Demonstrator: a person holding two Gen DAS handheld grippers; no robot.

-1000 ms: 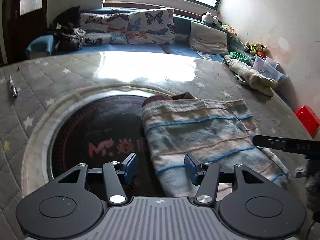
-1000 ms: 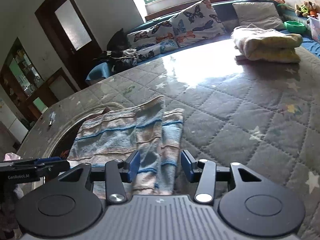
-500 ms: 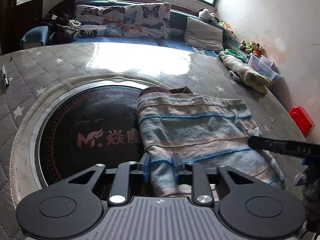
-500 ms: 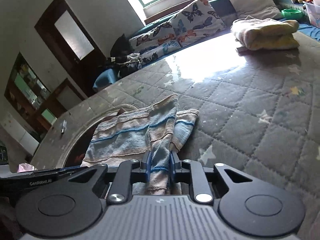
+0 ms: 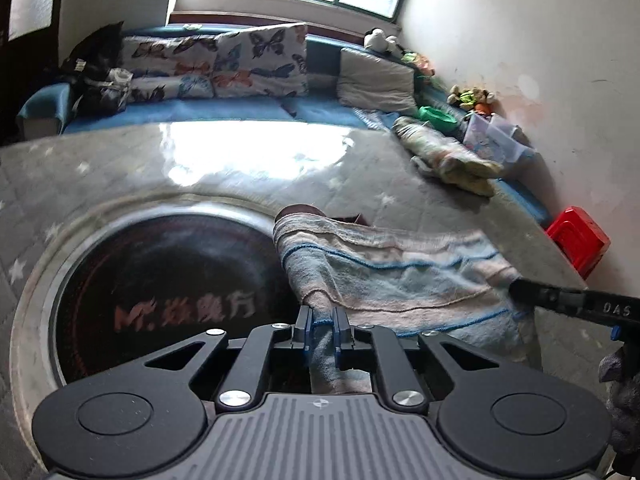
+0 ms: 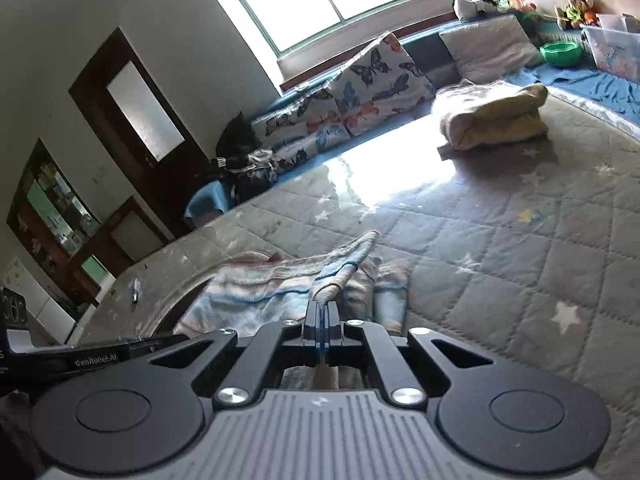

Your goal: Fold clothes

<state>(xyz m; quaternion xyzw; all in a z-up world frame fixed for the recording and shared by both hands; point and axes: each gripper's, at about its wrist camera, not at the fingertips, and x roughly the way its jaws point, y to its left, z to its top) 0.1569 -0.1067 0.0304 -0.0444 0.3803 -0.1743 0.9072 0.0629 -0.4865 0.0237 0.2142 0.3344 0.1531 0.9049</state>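
A striped blue, pink and cream garment (image 5: 400, 276) lies on the grey quilted table cover, partly over a dark round glass plate (image 5: 160, 280). My left gripper (image 5: 320, 322) is shut on its near left edge. My right gripper (image 6: 320, 312) is shut on its near right edge, and the cloth (image 6: 288, 284) rises in a ridge from the jaws. The right gripper also shows at the right of the left wrist view (image 5: 568, 300). The garment's near edge is lifted off the surface.
A folded pile of clothes (image 6: 492, 120) lies at the far right of the table. A bench with butterfly cushions (image 5: 224, 64) runs under the window. A red box (image 5: 578, 240) sits by the right wall. A clear bin (image 5: 496, 136) stands beyond the pile.
Both grippers closed from open onto the garment's near edge, then lifted it, so the cloth now bunches up toward the jaws.
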